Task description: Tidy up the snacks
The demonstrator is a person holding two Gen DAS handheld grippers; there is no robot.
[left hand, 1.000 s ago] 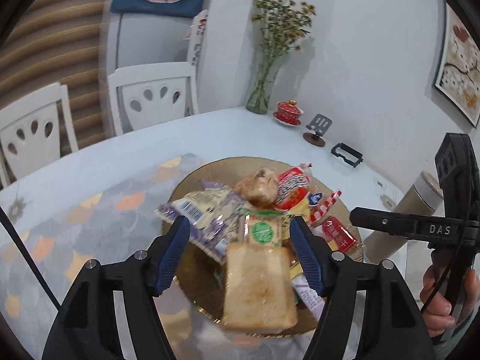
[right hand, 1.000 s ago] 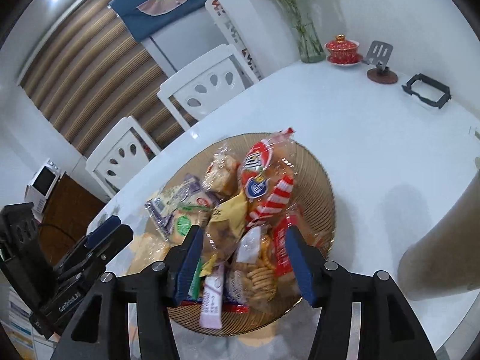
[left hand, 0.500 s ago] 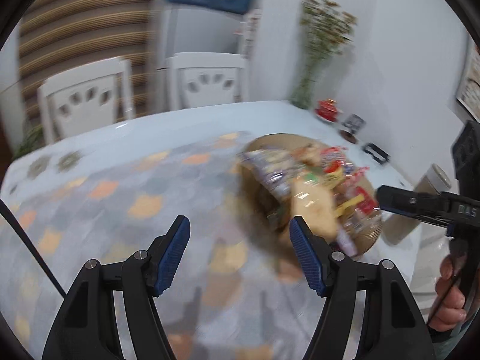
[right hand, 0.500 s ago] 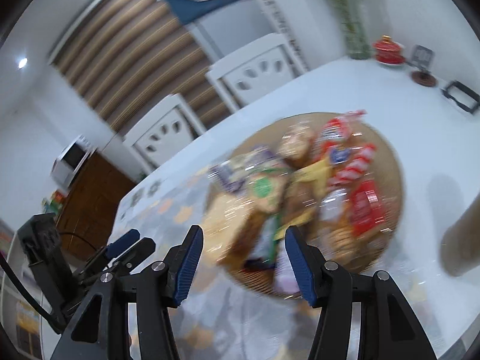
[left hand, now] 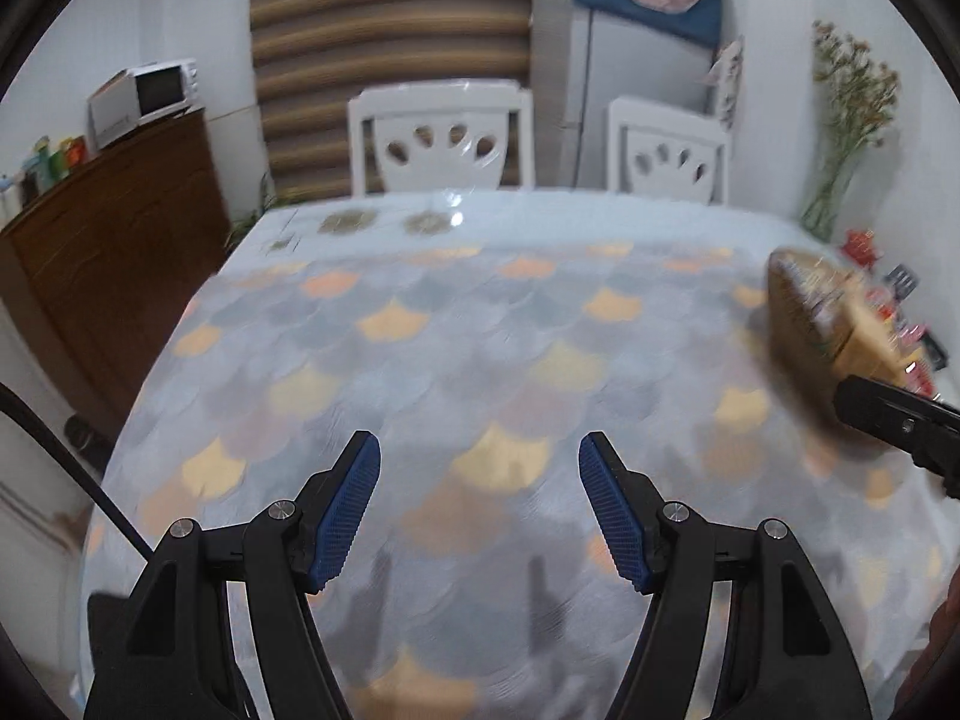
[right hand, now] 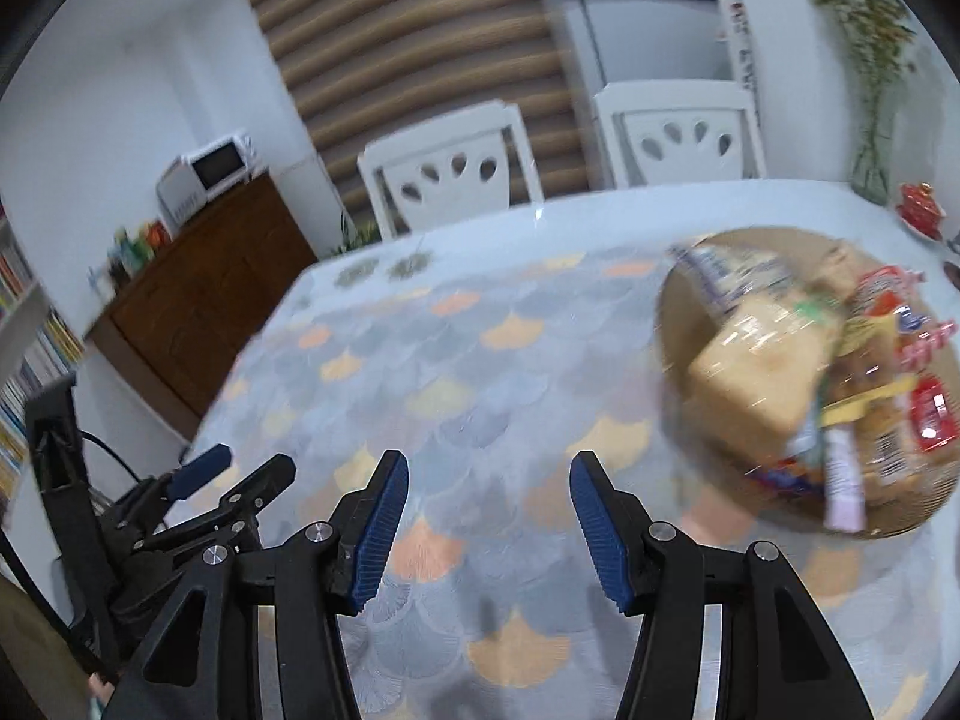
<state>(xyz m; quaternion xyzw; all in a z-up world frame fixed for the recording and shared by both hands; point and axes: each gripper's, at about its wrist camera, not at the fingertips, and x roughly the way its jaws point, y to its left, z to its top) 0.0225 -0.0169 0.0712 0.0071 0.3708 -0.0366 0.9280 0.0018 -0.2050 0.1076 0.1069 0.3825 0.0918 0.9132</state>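
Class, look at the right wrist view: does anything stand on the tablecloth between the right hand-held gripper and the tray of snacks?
Nothing visible: only bare patterned tablecloth lies between the right hand-held gripper and the snack tray.

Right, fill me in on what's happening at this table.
A person holds a gripper in each hand over a table with a scale-patterned cloth. Both the left gripper and the right gripper are open and empty, aimed at bare cloth. The job is sorting snacks, but all the packets sit piled in the round woven tray off to the right. The big bread packet lies on top. Nothing is gripped.
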